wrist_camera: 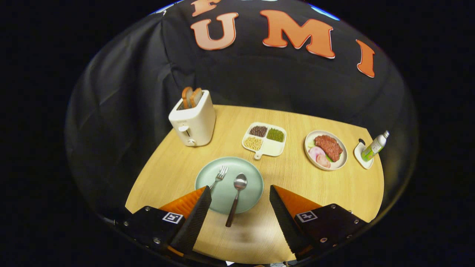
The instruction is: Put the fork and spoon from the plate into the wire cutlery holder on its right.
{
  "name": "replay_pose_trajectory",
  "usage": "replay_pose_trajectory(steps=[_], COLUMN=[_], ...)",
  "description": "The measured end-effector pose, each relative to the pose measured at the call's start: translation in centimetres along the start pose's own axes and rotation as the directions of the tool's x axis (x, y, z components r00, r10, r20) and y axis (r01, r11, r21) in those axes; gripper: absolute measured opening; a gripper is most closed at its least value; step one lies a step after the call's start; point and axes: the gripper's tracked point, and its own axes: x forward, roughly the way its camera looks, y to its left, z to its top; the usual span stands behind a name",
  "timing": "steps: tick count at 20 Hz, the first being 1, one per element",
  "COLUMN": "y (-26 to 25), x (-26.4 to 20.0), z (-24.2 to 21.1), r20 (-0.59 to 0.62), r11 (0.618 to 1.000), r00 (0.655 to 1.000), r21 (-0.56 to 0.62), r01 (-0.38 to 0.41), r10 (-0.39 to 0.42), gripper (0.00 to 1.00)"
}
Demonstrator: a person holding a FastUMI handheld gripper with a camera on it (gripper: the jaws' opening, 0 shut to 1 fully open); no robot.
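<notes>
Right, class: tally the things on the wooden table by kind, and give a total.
Plates and trays: 4 (round green plate, white divided tray, white food plate, small white dish)
Cutlery: 2 (metal fork, brown-handled spoon)
Toasters: 1 (white toaster)
Bottles: 1 (green-labelled bottle)
Total: 8

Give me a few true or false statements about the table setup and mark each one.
1. The spoon lies on the plate with its handle sticking out past the rim. True.
2. The gripper is shut on the fork. False: it is open, with the fork untouched on the plate.
3. The toaster has bread in its slots. True.
4. The bottle lies flat on the table. False: it stands on a small white dish.
5. The divided tray sits beyond the plate. True.
</notes>
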Motion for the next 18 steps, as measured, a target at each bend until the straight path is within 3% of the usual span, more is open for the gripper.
replay_pose_trajectory(steps=[5,10,16,18], y=[0.8,1.6,0.6,1.2], x=[4.3,8.4,11.8,12.3], z=[-3.1,-5.6,-8.0,-8.6], r20=[-0.196,-0.358,-0.463,-0.485], r11=[1.0,1.0,0.996,0.997], r00=[0.981,0.934,0.883,0.873], r21=[0.02,0.025,0.009,0.046], r01=[-0.003,0.009,0.086,0.067], r10=[0.007,0.001,-0.072,-0.036], gripper=[0.89,0.8,0.57,0.48])
